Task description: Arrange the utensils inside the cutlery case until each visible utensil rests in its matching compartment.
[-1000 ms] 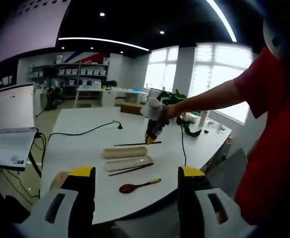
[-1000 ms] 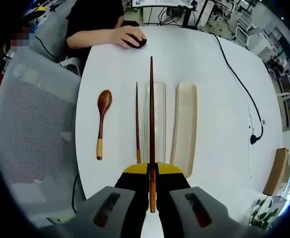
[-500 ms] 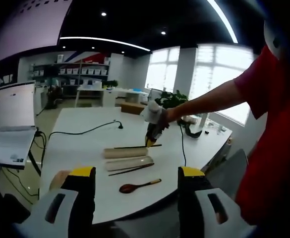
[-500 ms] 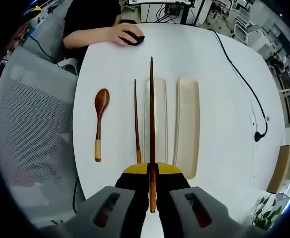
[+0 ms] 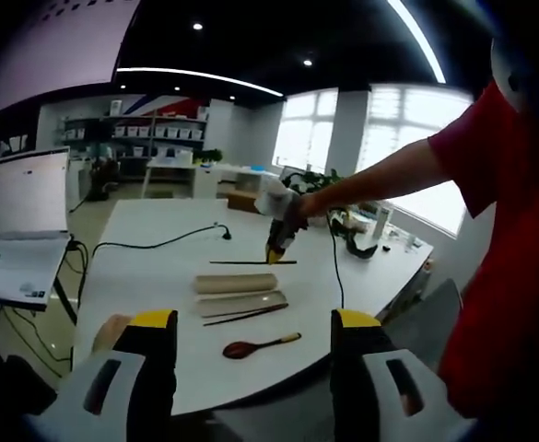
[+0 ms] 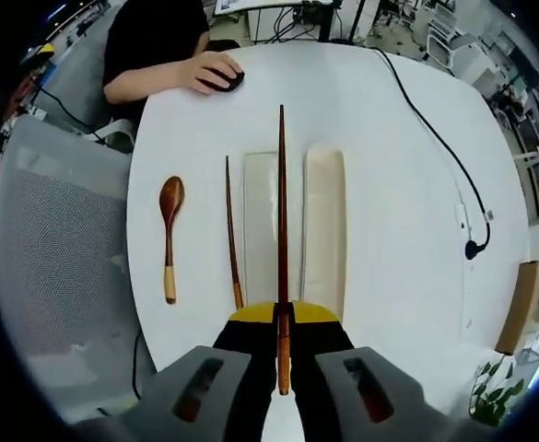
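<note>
Barely begun: one chopstick lifted, nothing in the case yet
Right gripper (image 6: 281,324) fingers clamp a chopstick (image 6: 281,212) above the open case (image 6: 262,226); second chopstick (image 6: 231,230) and spoon (image 6: 169,235) lie on the counter (image 6: 398,184) beside it; left gripper (image 5: 251,343) fingers wide, holding nothing

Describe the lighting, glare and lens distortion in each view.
Left gripper view: bright windows wash out, ceiling light strips bow with the fisheye, and the person's sleeve is dark. Right gripper view: even light, the white table reads bright with its edge bulging, and the held chopstick stays sharp.
</note>
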Demonstrator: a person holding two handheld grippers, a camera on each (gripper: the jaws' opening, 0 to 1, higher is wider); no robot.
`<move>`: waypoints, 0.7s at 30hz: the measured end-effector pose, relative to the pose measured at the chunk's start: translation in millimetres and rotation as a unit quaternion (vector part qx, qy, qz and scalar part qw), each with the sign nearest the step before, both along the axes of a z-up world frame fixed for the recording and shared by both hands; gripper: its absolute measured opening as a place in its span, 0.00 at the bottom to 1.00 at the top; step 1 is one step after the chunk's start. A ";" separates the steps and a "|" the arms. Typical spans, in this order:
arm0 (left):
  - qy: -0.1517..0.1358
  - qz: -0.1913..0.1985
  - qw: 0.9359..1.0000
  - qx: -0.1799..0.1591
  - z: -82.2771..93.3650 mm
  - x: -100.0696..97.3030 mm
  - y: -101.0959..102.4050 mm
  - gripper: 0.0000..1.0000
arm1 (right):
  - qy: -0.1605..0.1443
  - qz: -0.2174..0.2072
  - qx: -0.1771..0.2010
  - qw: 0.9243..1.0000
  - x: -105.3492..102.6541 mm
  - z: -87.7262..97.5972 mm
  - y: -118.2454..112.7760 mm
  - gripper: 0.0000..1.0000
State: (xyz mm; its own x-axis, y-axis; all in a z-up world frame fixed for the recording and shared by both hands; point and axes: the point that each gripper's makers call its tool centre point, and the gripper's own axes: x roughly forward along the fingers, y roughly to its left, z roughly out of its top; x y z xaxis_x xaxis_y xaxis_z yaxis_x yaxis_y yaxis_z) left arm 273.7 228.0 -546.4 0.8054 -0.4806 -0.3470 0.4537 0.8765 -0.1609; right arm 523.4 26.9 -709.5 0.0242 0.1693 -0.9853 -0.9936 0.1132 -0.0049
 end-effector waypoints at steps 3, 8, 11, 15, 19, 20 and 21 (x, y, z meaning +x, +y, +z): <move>0.001 0.000 1.000 0.000 -1.6 0.9 -0.2 0.69 | 0.001 -0.002 -0.006 1.000 7.2 0.6 -0.7 0.00; 0.002 -0.003 1.000 -0.002 -2.4 4.7 -1.0 0.69 | 0.002 -0.010 -0.001 1.000 12.5 2.7 2.4 0.00; 0.002 -0.005 1.000 -0.001 -2.8 7.5 -1.0 0.69 | 0.004 -0.013 -0.002 1.000 12.6 -1.8 1.0 0.00; 0.000 -0.006 1.000 -0.002 -1.6 11.0 -0.7 0.69 | 0.007 -0.033 0.001 0.999 12.6 -10.2 -2.0 0.00; 0.001 -0.007 1.000 -0.002 -2.3 13.8 -1.3 0.69 | 0.014 -0.041 -0.002 0.999 8.3 -17.3 -4.3 0.00; 0.001 -0.008 1.000 -0.001 -2.3 14.3 -1.9 0.69 | 0.020 -0.045 -0.007 0.999 7.0 -17.9 -5.8 0.00; 0.001 -0.009 1.000 -0.001 -2.3 14.4 -2.3 0.69 | 0.019 -0.044 -0.007 0.999 7.3 -17.4 -5.9 0.00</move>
